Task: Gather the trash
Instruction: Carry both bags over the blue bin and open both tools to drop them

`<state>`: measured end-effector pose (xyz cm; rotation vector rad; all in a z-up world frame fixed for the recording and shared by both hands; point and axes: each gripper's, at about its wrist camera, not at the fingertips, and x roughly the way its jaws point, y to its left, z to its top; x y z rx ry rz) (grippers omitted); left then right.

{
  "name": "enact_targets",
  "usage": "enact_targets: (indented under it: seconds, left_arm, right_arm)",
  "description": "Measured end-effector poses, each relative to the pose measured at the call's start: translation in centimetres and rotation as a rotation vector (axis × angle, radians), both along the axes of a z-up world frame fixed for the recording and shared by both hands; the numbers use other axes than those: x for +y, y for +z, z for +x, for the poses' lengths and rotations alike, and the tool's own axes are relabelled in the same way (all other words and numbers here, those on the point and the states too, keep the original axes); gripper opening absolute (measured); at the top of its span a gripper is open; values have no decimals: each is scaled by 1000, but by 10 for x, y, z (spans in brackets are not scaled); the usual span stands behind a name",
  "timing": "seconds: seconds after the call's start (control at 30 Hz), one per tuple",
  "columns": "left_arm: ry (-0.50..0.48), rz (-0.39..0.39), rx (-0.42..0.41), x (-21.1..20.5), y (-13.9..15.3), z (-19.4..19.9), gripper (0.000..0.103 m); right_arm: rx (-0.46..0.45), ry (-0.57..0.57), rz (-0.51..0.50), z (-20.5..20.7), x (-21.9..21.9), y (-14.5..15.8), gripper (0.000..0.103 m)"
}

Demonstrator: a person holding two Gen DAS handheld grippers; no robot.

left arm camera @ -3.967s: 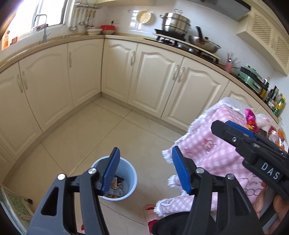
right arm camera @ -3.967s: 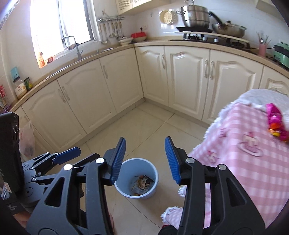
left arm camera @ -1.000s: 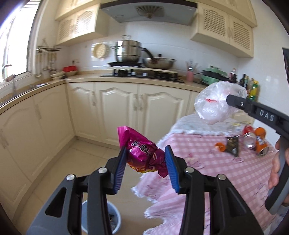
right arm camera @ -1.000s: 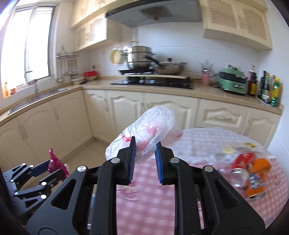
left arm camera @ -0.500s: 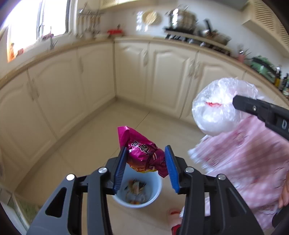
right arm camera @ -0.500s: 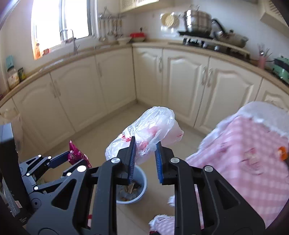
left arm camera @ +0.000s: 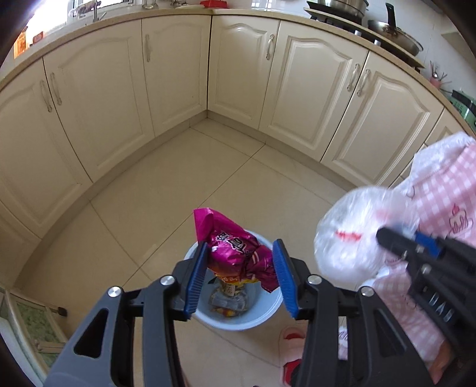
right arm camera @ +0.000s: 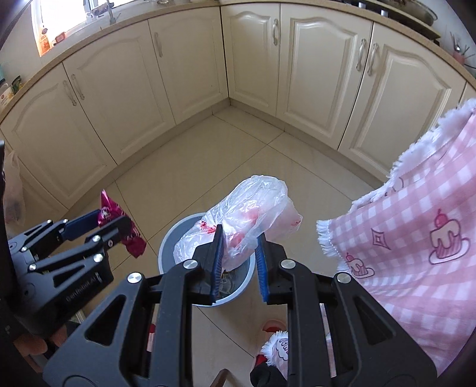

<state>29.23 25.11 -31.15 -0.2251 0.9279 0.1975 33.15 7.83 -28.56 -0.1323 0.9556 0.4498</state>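
Left wrist view: a pink snack wrapper [left arm camera: 235, 253] hangs over a pale blue bin [left arm camera: 238, 320] on the tiled floor [left arm camera: 178, 184].

Jaws of the left tool [left arm camera: 239, 279] are opening, with the wrapper between the blue pads and touching both. Inside the bin lie other scraps. Just right of it, the right tool [right arm camera: 238, 262] pinches a crumpled clear plastic bag [right arm camera: 247, 214] above the bin's rim. Farther right hangs a pink checked tablecloth [right arm camera: 416, 226] with a white fringe. Cream cupboards [left arm camera: 312, 89] line the far side of the floor, under a bench [left arm camera: 178, 13] bearing a pan [left arm camera: 395, 32].
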Motion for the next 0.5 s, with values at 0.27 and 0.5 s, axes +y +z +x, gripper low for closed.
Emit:
enact_targets:
  seconds: [0.27, 0.5]
  left_arm:
    - [33, -19, 26, 9, -17, 2, 66]
    - [78, -51, 41, 29, -23, -11, 66]
  right_arm:
    - [54, 6, -12, 9, 5, -23, 20]
    - [83, 28, -10, 5, 20, -34, 20]
